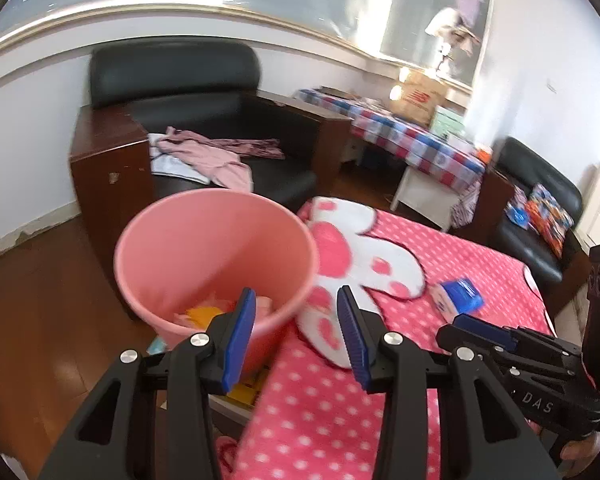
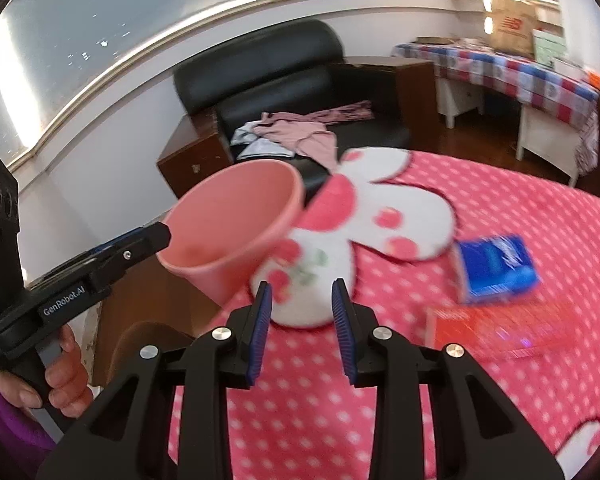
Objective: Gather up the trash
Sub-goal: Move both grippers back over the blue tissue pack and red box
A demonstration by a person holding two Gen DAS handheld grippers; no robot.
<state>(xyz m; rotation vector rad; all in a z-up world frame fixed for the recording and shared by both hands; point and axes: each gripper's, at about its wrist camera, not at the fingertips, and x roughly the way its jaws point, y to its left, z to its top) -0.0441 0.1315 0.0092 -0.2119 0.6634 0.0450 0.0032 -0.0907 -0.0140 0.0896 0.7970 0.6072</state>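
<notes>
A pink bucket (image 1: 216, 256) stands on the floor beside the bed, with orange and pink scraps in its bottom; it also shows in the right wrist view (image 2: 240, 220). My left gripper (image 1: 296, 312) is open and empty, just in front of the bucket's near rim. My right gripper (image 2: 302, 300) is open and empty over the bed's pink dotted blanket (image 2: 380, 400). A blue packet (image 2: 496, 268) lies on the blanket to its right, also seen in the left wrist view (image 1: 458, 296). A red flat packet (image 2: 496, 332) lies in front of it.
A black leather armchair (image 1: 204, 92) with pink clothes (image 1: 216, 156) stands behind the bucket. A table with a checked cloth (image 1: 412, 136) is at the back right, a second black chair (image 1: 540, 216) further right. The floor is brown wood (image 1: 40, 320).
</notes>
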